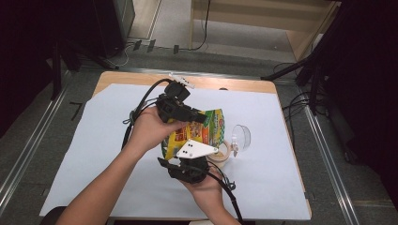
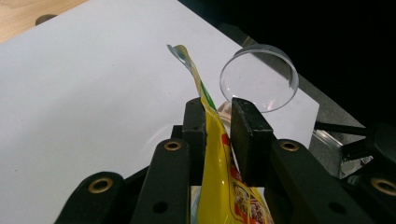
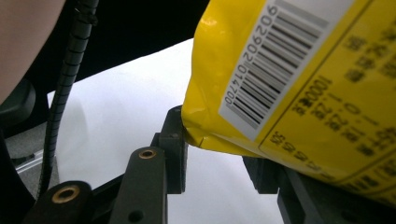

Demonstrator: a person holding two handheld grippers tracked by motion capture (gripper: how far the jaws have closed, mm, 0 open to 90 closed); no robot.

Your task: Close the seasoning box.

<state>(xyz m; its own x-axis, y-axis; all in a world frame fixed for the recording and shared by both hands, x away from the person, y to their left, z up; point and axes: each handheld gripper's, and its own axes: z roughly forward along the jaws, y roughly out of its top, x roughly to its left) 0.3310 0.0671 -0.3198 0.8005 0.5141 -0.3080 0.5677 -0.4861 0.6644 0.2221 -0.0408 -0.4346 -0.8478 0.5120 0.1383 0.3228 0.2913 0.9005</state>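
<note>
The person is holding one yellow snack bag [image 1: 199,131] up above the white sheet [image 1: 94,154] that is covering the wooden table [image 1: 141,77], gripping it from two sides. In the high view the left gripper [image 1: 199,117] is coming onto the bag's far upper edge, while the right gripper [image 1: 190,161] (the one wearing the grey three-cornered plate) is sitting at the bag's near lower end, and both hands are wrapping around the gripper bodies. The left gripper view is showing what the high view is hiding: the two black jaws are pinching the bag's flat sealed edge [image 2: 219,154] tightly between them, with the thin strip running upward and ending in a small curled tip. That view is also giving the clearest look at one clear round plastic lid [image 2: 259,77], which is tilting up on its edge beyond the jaws, over the sheet's far corner. The right gripper view is showing the bag's back face [image 3: 299,74], with a white barcode label and printed text, something the other two views are not giving; here the bag's bottom corner is sitting between the two jaws, its fold touching the left jaw, but the bag is covering the other jaw's face, so whether this gripper is pressing the bag cannot be told. In the high view one roll of tape [image 1: 224,152] is lying on the sheet just beside the lid [image 1: 241,136], partly under the bag.
</note>
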